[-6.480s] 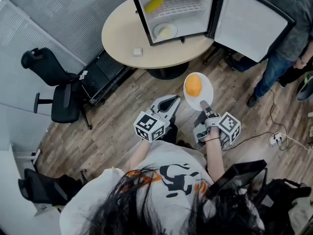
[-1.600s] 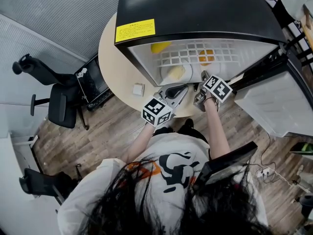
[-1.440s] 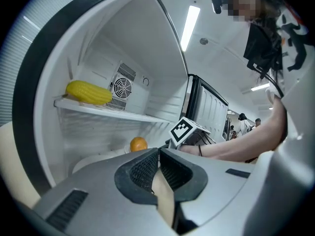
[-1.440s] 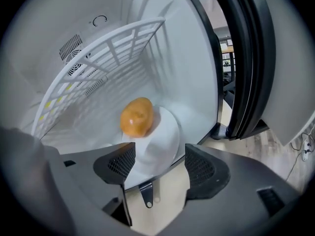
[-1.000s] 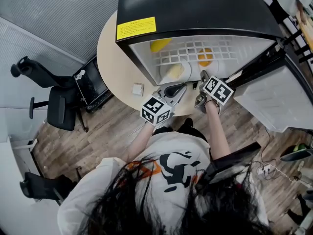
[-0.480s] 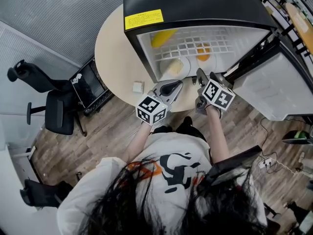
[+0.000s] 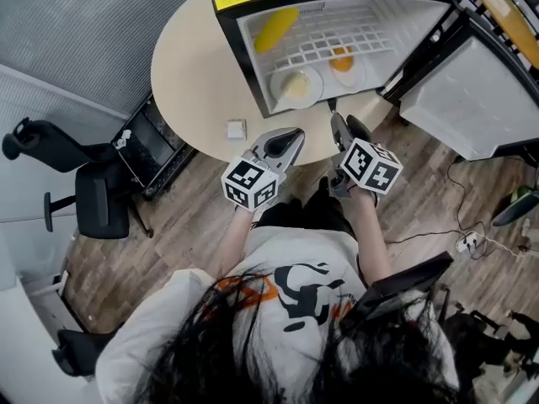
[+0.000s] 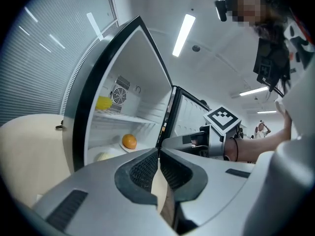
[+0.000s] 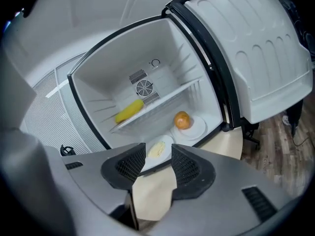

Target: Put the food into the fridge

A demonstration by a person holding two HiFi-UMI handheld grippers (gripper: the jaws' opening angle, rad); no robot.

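Observation:
The small fridge [image 7: 253, 74] stands open on the round table [image 7: 189, 66]. Inside it, an orange [image 7: 341, 58] lies on a white plate [image 9: 196, 128] on the floor of the fridge. Beside it is a plate of pale food [image 7: 295, 85], and a yellow piece [image 7: 276, 29] rests on the wire shelf. My left gripper [image 7: 296, 134] hovers at the table's near edge, shut and empty. My right gripper [image 7: 336, 121] hangs just in front of the fridge opening; its jaws are closing with nothing between them. The right gripper view shows the orange [image 9: 182, 120] beyond those jaws.
The fridge door [image 7: 467, 99] stands swung open to the right. A small white box [image 7: 236, 129] lies on the table. An office chair [image 7: 84, 200] and a black case [image 7: 156, 141] stand at the left. A power strip with cable [image 7: 467, 242] lies on the floor.
Both grippers have drawn back from the fridge opening toward me, and the fridge sits farther off. The right gripper's jaws are narrower than before. The orange's plate stays inside.

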